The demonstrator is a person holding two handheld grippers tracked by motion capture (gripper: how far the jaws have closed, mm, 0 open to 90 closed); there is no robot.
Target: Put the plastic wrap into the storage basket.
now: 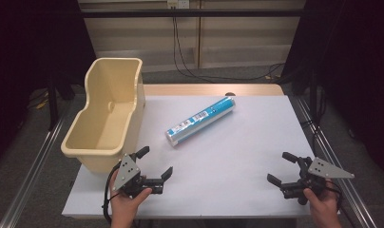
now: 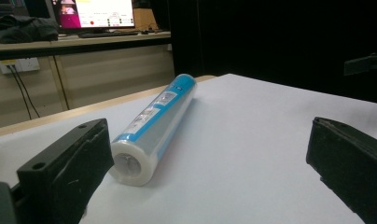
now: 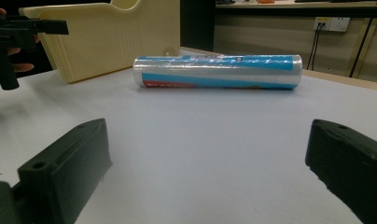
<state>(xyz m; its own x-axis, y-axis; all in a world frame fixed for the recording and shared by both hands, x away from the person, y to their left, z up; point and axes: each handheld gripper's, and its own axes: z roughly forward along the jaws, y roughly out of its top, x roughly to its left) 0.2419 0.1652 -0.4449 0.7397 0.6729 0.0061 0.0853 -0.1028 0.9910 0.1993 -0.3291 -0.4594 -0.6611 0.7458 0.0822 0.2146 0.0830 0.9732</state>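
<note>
A blue and silver roll wrapped in clear film (image 1: 201, 121) lies slantwise in the middle of the white table (image 1: 237, 156). My left gripper (image 1: 155, 163) rests near the front left, jaws wide open and empty, pointing toward the roll's near end (image 2: 151, 128). At the front right my right gripper (image 1: 282, 167) is open too, nothing between its jaws; the roll (image 3: 218, 71) lies crosswise ahead of it.
A cream plastic bin (image 1: 107, 111) stands on the table's left edge, open at the top, also seen as the bin (image 3: 107, 37) beyond the roll. The other hand's gripper (image 3: 11, 42) shows far left. Cables hang behind the table.
</note>
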